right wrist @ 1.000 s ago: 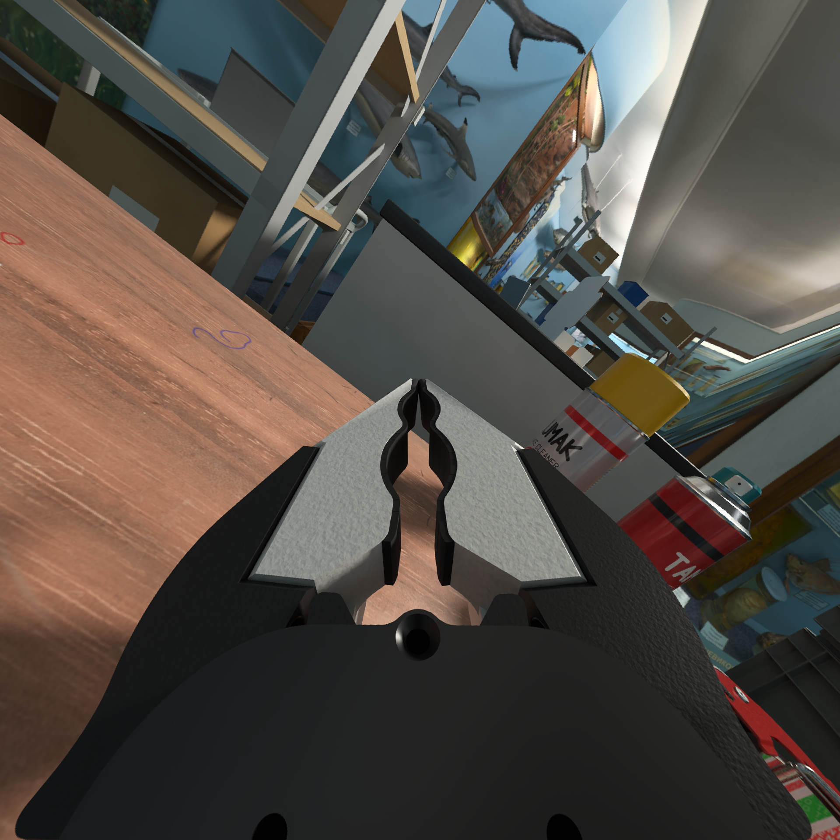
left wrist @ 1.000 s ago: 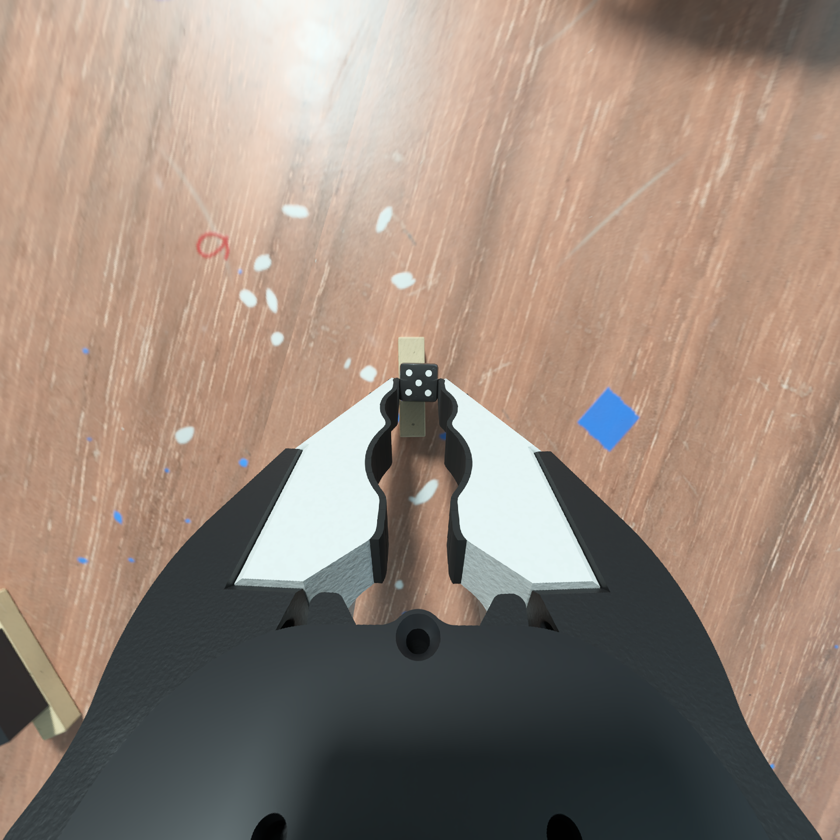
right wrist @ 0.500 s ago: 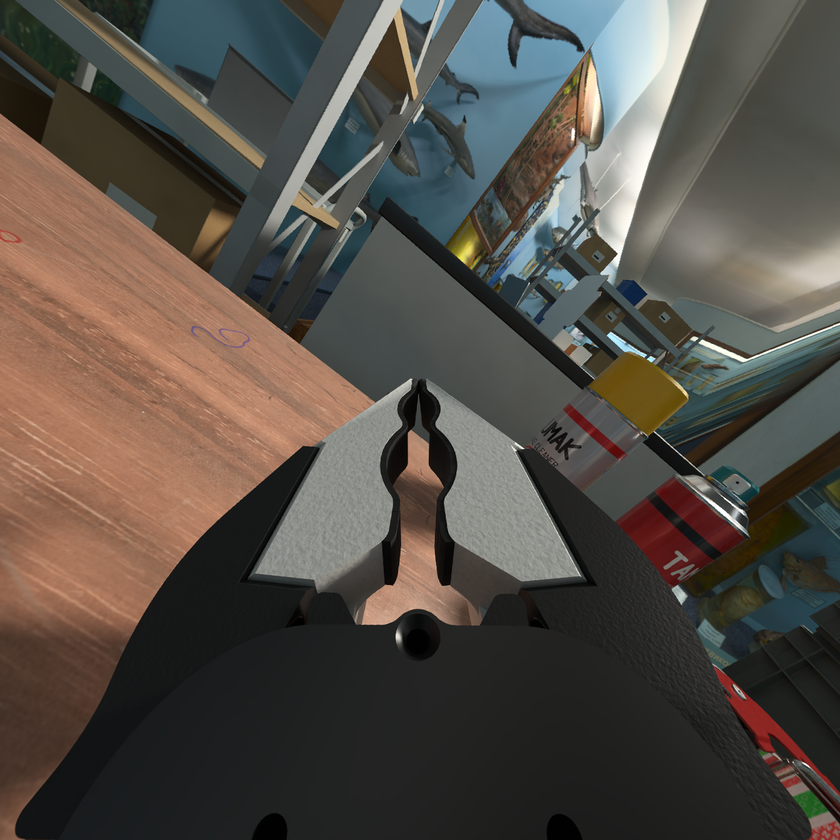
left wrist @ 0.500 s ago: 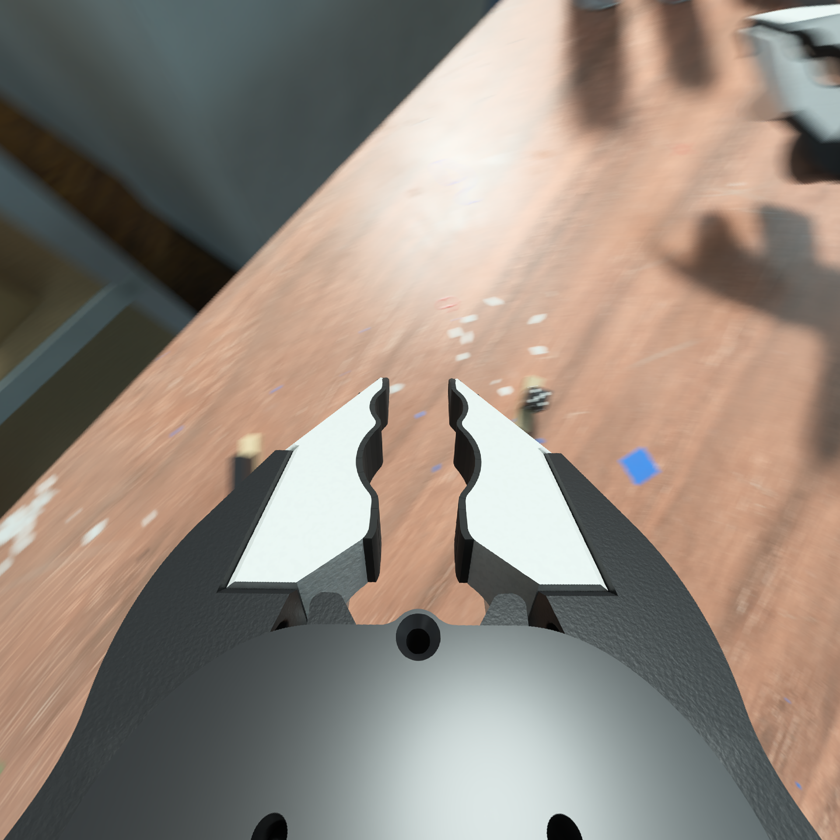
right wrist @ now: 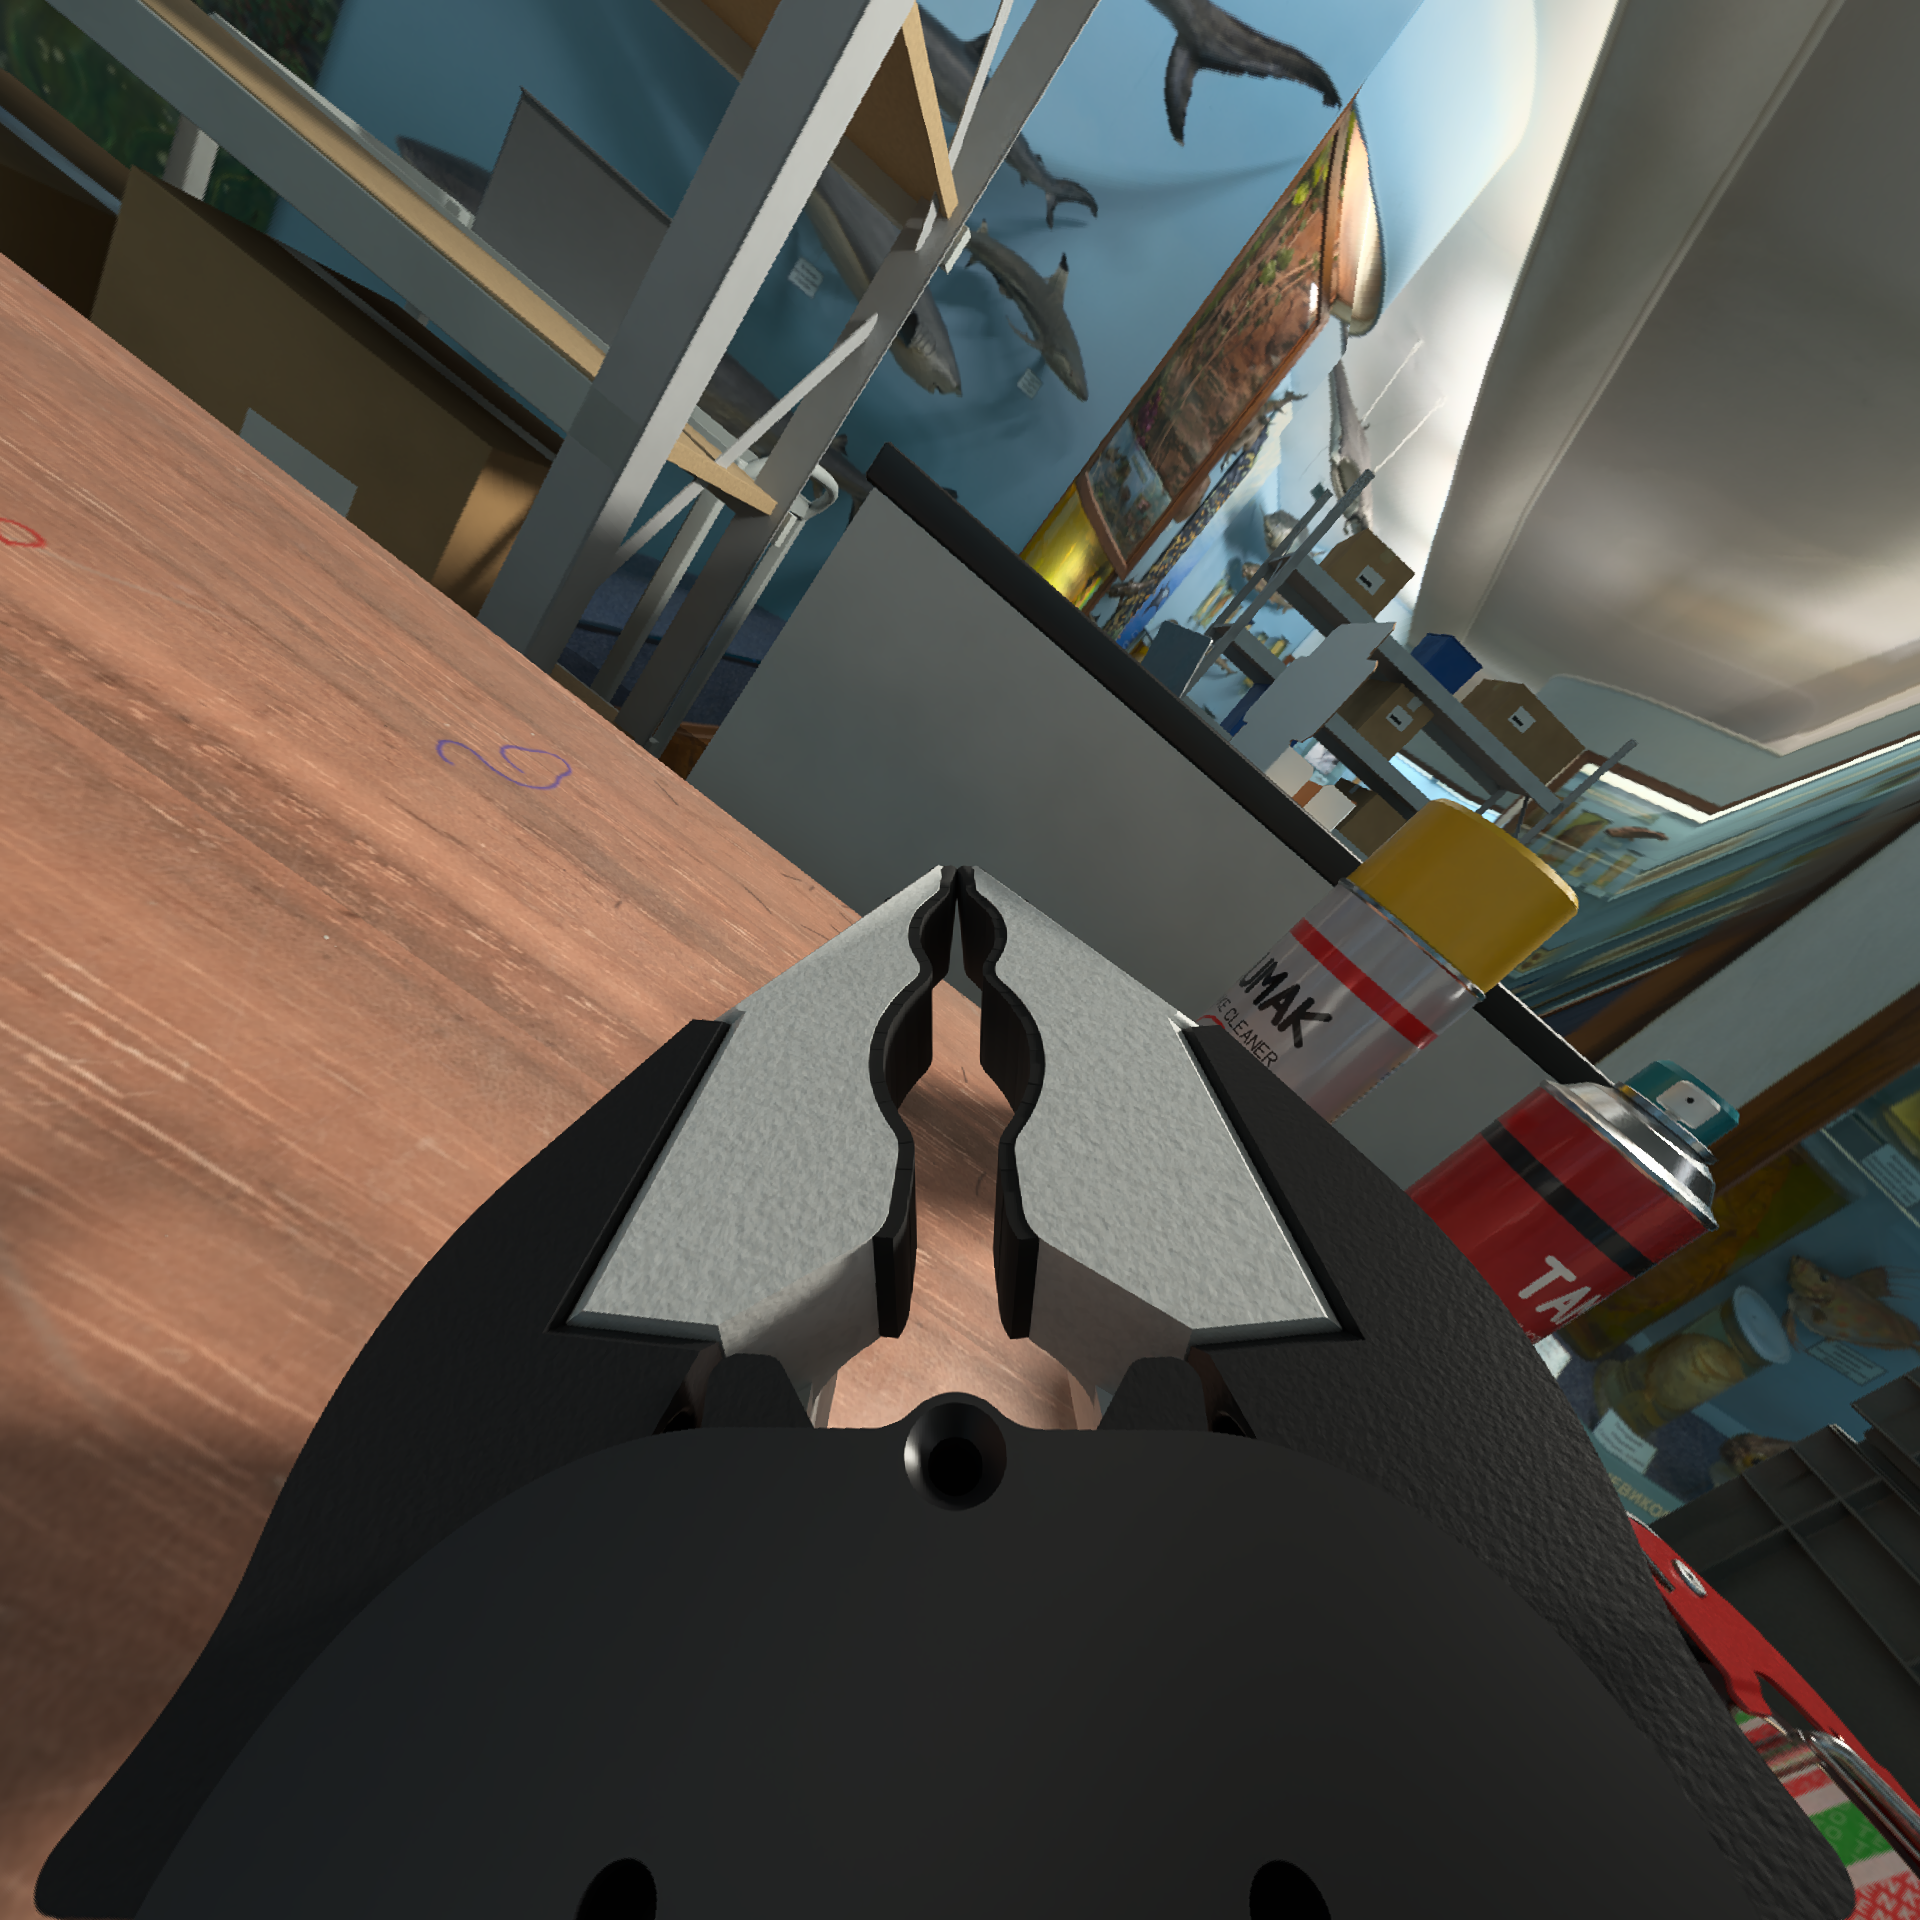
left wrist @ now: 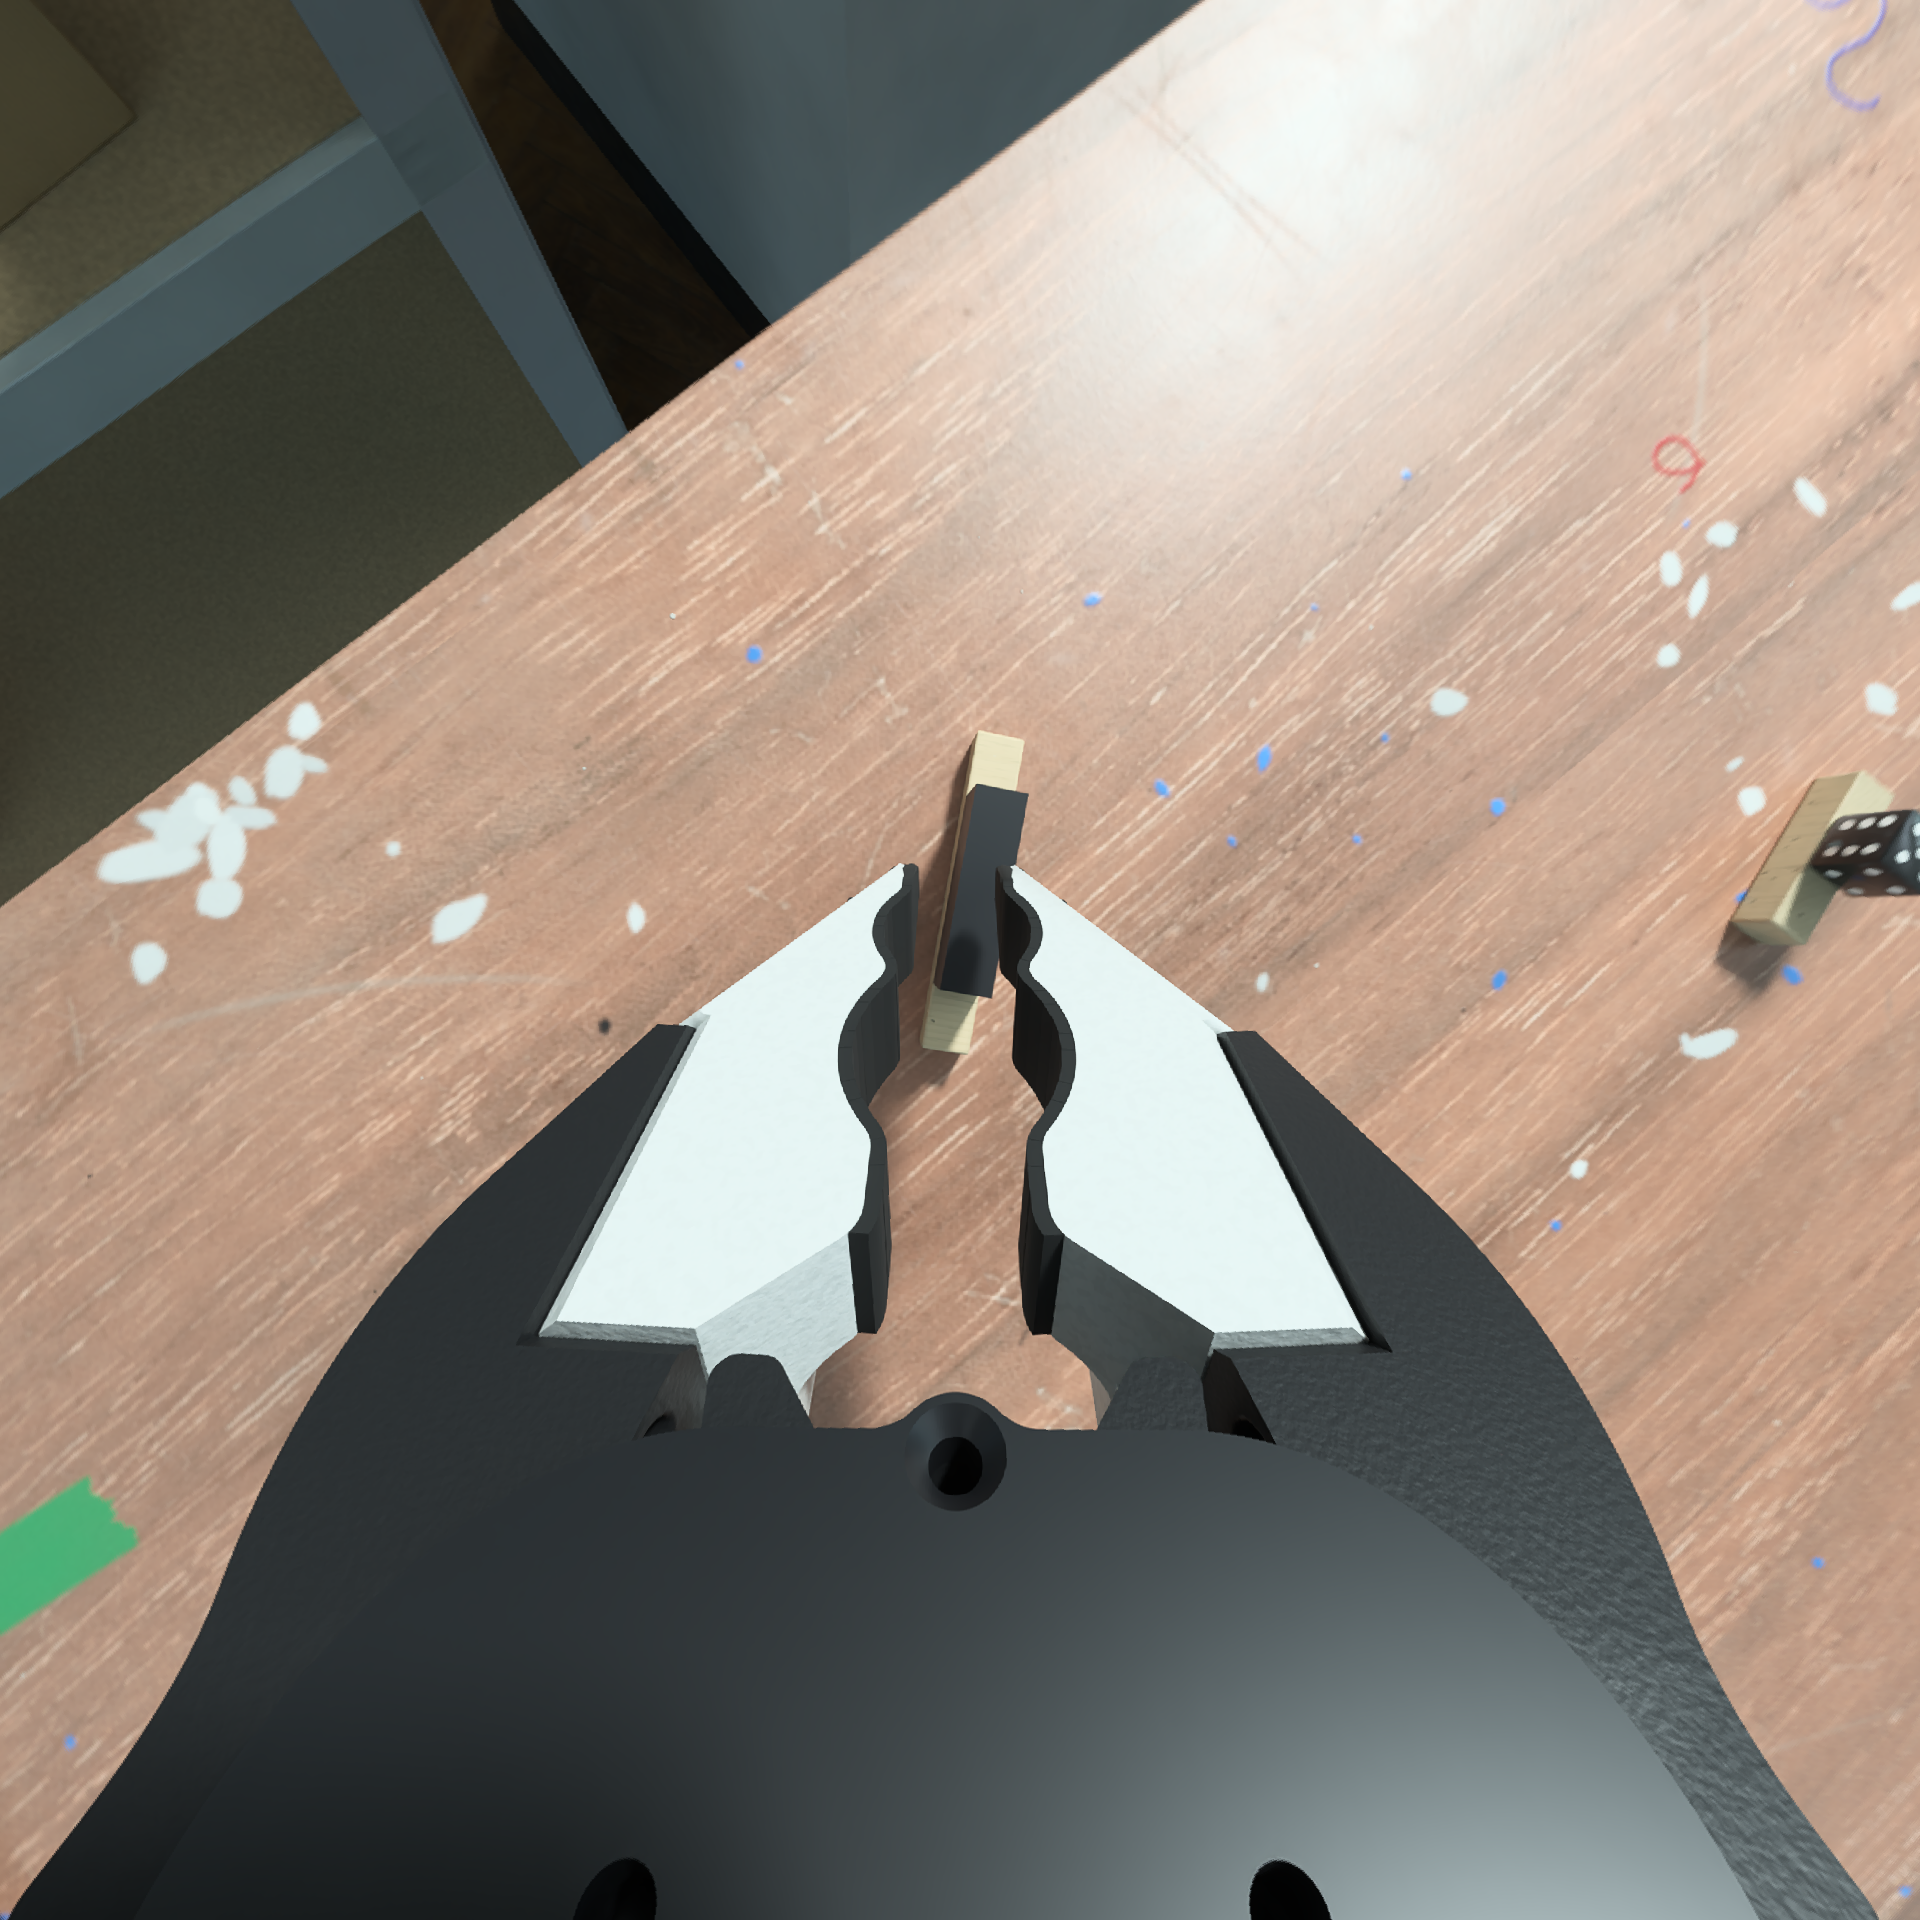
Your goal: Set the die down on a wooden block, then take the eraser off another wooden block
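Black with white pips, the die (left wrist: 1867, 864) already rests on a wooden block (left wrist: 1806, 873), so the first step looks done; the eraser (left wrist: 981, 883) still lies on the other block (left wrist: 972, 894), far left of the die. Left gripper (left wrist: 954, 883) fingers are spread, flanking the eraser without touching; right gripper (right wrist: 956, 878) is clenched on nothing

A reddish-brown wooden table (left wrist: 1299, 395) is flecked with white paint chips (left wrist: 208, 831) and tiny blue specks. A strip of green tape (left wrist: 57, 1558) lies near its left edge. Beyond the far edge, a yellow-capped spray can (right wrist: 1392, 966) stands beside a red spray can (right wrist: 1558, 1195). Behind them are grey metal shelving (right wrist: 665, 343) and a blue wall with shark models (right wrist: 1029, 301).
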You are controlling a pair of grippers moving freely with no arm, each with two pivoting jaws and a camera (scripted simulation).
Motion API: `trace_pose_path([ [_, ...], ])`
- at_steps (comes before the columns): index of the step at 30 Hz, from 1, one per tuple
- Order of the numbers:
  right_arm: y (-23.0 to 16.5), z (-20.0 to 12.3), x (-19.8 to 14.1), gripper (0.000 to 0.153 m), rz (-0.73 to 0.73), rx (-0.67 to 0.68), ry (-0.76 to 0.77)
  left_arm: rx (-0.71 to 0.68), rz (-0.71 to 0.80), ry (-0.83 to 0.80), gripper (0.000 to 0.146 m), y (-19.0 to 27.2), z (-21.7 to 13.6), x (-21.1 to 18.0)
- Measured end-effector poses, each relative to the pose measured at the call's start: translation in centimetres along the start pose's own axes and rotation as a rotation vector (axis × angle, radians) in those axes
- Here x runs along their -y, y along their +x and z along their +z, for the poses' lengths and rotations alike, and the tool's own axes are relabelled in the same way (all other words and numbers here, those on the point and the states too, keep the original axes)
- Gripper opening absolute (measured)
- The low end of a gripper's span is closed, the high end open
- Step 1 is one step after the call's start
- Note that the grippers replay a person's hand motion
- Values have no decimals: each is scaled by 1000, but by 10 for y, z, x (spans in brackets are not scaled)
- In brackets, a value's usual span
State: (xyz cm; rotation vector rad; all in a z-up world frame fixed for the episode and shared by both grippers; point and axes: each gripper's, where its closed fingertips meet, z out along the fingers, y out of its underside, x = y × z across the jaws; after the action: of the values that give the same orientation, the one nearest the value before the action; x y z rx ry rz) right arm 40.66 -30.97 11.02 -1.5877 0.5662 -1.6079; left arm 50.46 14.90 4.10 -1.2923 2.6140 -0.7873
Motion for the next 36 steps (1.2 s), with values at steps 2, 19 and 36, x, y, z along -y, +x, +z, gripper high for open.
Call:
trace_pose_path([
  [2, 0, 0, 0, 0, -1, 0, -2, -11, 33, -11, 14, 0, 5, -4],
  [19, -1, 1, -1, 0, -7, 2, -9, -13, 171, -105, 17, 4, 17, -17],
  [36, -1, 1, 0, 0, -10, -1, -2, 406, 235, 749, 17, 33, -122, 81],
])
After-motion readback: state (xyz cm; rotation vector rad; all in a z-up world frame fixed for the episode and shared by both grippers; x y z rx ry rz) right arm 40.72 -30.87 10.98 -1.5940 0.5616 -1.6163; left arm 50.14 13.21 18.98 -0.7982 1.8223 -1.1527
